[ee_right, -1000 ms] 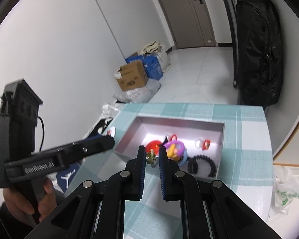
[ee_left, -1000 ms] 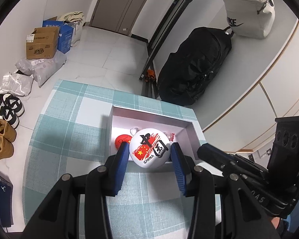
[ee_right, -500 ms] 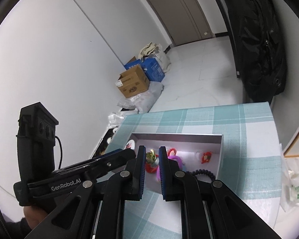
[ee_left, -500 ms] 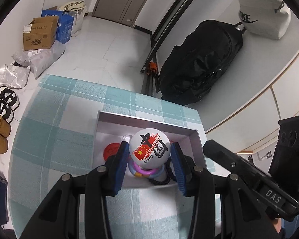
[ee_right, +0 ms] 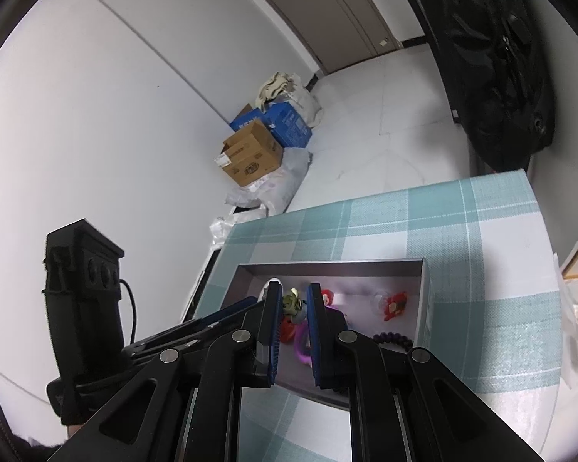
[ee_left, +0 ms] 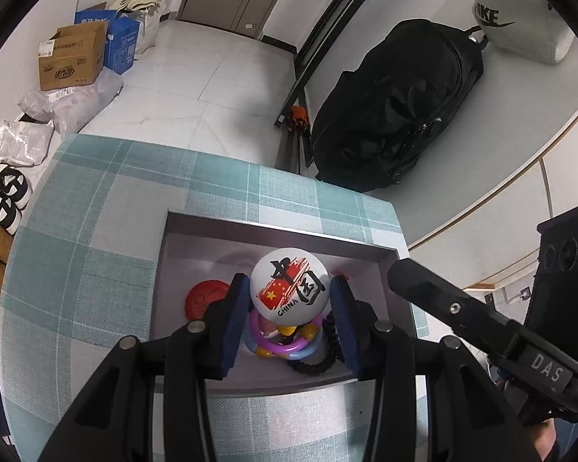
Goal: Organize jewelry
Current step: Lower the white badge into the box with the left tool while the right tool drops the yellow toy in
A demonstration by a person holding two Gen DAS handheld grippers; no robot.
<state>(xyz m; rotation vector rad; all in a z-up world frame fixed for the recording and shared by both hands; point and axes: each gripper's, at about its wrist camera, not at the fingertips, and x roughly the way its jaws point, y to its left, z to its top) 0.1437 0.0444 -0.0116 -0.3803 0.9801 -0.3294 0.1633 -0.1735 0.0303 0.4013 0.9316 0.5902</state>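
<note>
My left gripper [ee_left: 289, 292] is shut on a round white badge [ee_left: 289, 290] printed with a red flag and "CHINA". It hangs over the grey open box [ee_left: 281, 227], above purple and blue rings [ee_left: 289, 348], a black beaded bracelet [ee_left: 320, 364] and a red disc [ee_left: 204, 298]. My right gripper [ee_right: 293, 302] is shut on a small green and gold trinket [ee_right: 292, 302], held over the same box [ee_right: 327, 267]. A red charm [ee_right: 395, 304] and the dark bracelet [ee_right: 395, 337] lie inside it.
The box sits on a teal checked tablecloth [ee_left: 84, 269]. On the floor beyond are cardboard and blue boxes [ee_left: 73, 56], plastic bags, shoes [ee_left: 0, 196] and a black backpack [ee_left: 397, 115]. The other gripper's body shows at the right [ee_left: 501, 331] and at the left [ee_right: 84, 308].
Both grippers have moved forward over the box, each still holding its item. The rings and bracelet have come into sight under the badge. The right gripper has rolled.
</note>
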